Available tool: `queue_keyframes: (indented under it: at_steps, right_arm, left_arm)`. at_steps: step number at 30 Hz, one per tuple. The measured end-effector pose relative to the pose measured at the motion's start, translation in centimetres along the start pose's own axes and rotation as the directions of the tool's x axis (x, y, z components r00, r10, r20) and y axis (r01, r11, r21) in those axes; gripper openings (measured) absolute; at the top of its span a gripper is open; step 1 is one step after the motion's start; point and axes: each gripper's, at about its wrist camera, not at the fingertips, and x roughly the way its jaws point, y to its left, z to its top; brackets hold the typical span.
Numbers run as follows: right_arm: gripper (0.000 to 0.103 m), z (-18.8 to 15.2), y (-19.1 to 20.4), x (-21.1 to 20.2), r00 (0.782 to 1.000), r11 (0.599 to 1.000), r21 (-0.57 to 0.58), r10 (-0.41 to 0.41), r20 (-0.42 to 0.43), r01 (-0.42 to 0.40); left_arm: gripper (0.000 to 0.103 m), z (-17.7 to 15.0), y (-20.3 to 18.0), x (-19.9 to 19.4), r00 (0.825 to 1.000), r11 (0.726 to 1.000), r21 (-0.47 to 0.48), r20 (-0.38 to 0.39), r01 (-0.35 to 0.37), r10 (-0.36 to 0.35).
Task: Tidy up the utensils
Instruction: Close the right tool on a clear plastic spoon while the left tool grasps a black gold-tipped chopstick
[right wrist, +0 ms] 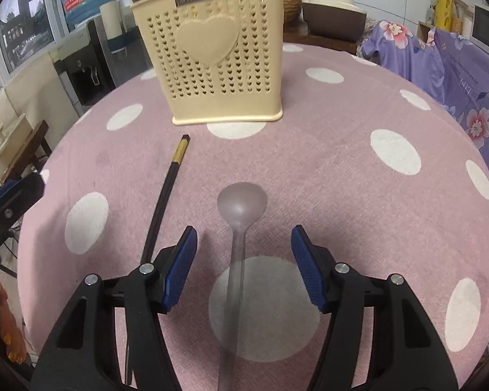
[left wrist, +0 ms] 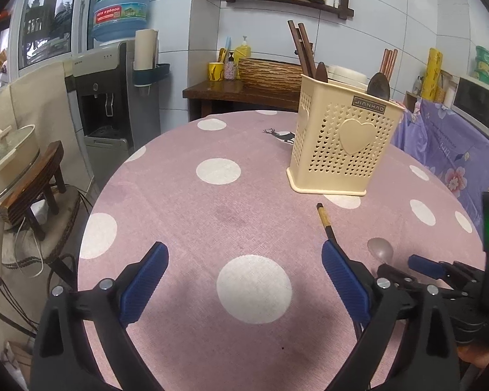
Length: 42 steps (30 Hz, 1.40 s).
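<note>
On a round table draped in a pink polka-dot cloth [right wrist: 342,169], the right gripper [right wrist: 244,268] hovers spread wide astride a translucent spoon [right wrist: 239,224]; the left gripper [left wrist: 244,280], likewise spread, hangs beside a black chopstick [right wrist: 166,192] near the cream utensil holder [right wrist: 212,58].

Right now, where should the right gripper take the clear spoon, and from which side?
Take the clear spoon by its straight handle, just behind the bowl, coming down from above. It lies flat on the tablecloth, handle running lengthwise between the open right gripper fingers, so they likely close across its narrow width.
</note>
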Motion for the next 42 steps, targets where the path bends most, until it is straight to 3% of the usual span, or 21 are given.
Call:
queue_keyframes:
  at_steps: [6,13,16,22,27,33,39,42]
  right_arm:
    - [0.056,0.8,0.5,1.0,0.999,0.999,-0.02,-0.046,-0.018,0.046]
    - [0.046,2.2,1.4,2.1,0.997,0.997,-0.036,-0.073,-0.038,0.072]
    - [0.037,2.8,1.7,2.4,0.997,0.997,-0.038,-0.073,-0.037,0.072]
    - [0.037,2.7,1.2,2.2,0.999,0.999,-0.021,-0.031,-0.018,0.031]
    - [0.037,2.9,0.1,-1.4,0.994,0.999,0.0,0.033,0.101,-0.034]
    - [0.037,2.4,-2.0,-7.4,0.965,0.992,0.022,0.112,0.237,-0.121]
    - [0.037,0.8,-2.8,-11.0,0.939,0.986,0.011,0.156,0.307,-0.167]
    - [0.037,0.4,-3.3,-11.6,0.929,0.983,0.019,0.167,0.33,-0.183]
  left_arm:
    - [0.096,-0.3,-0.1,0.3,1.0,1.0,0.004,-0.01,0.008,-0.008]
    - [0.096,-0.3,0.0,0.1,1.0,1.0,0.002,-0.002,0.011,-0.011]
    - [0.096,-0.4,-0.1,0.1,1.0,1.0,0.003,-0.004,0.011,-0.011]
    - [0.096,-0.3,-0.2,0.0,1.0,1.0,0.001,-0.001,0.018,-0.018]
    - [0.096,-0.4,-0.6,0.1,1.0,1.0,0.014,-0.008,0.024,-0.024]
    - [0.096,-0.4,-1.3,0.3,0.999,0.999,0.019,-0.014,0.044,-0.043]
    - [0.094,-0.4,-2.7,1.0,0.996,0.996,0.038,-0.044,0.079,-0.077]
    - [0.088,-0.4,-3.4,1.4,0.994,0.994,0.053,-0.059,0.093,-0.09]
